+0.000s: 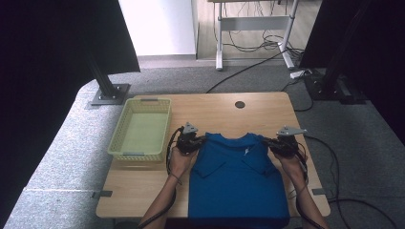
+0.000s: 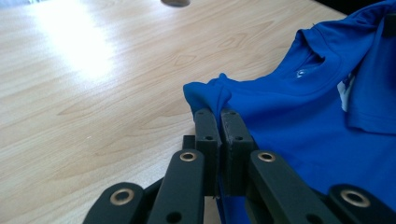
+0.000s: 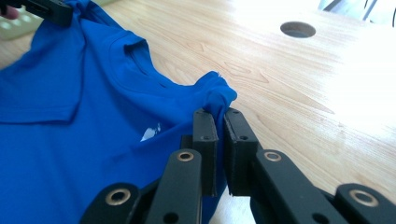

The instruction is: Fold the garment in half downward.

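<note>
Blue shirt [image 1: 237, 176], shoulders pinched, left claw [image 1: 202, 139], right claw [image 1: 267, 142]

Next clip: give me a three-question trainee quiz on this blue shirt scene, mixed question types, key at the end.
1. True or false: both grippers are shut on the blue short-sleeved fabric shirt.
2. The pale green plastic mesh basket sits beside which gripper? A) left gripper B) right gripper
3. What is cut into the light wooden table beyond the shirt's collar?

Key: 1 true, each pinches a shoulder corner; 2 A; 3 a round cable hole.
</note>
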A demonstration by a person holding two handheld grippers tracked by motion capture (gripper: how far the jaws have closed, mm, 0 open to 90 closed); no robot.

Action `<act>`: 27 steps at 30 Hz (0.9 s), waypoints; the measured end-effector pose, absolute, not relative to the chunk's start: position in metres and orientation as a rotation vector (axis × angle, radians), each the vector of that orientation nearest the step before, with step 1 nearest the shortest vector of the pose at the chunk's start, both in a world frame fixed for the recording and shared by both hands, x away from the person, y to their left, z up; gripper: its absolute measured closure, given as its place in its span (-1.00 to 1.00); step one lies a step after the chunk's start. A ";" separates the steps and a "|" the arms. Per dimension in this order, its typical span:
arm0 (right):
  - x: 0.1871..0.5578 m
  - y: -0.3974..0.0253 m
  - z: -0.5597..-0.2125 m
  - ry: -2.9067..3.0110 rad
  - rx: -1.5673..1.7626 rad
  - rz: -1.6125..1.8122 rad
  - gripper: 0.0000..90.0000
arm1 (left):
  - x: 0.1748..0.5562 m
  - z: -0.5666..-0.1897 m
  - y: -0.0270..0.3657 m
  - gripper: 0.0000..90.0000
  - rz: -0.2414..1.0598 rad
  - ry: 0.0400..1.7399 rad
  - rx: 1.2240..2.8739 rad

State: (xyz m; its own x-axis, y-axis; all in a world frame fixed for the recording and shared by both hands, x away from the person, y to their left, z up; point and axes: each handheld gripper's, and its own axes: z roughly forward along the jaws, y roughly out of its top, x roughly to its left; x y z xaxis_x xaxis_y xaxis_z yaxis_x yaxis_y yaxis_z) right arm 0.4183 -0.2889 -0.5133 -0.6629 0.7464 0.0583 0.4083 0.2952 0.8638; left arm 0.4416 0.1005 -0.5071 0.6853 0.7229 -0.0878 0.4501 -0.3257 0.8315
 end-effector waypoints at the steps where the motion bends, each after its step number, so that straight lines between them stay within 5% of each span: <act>1: 0.415 -0.291 -0.512 2.210 1.039 1.324 0.87 | 0.438 -0.505 0.102 0.93 0.373 0.894 1.978; 17: 0.362 -0.301 -0.534 2.364 1.069 1.305 0.87 | 0.376 -0.526 0.110 0.92 0.285 0.795 2.077; 27: 0.352 -0.290 -0.550 2.470 1.087 1.177 0.85 | 0.372 -0.549 0.106 0.91 0.305 0.818 2.149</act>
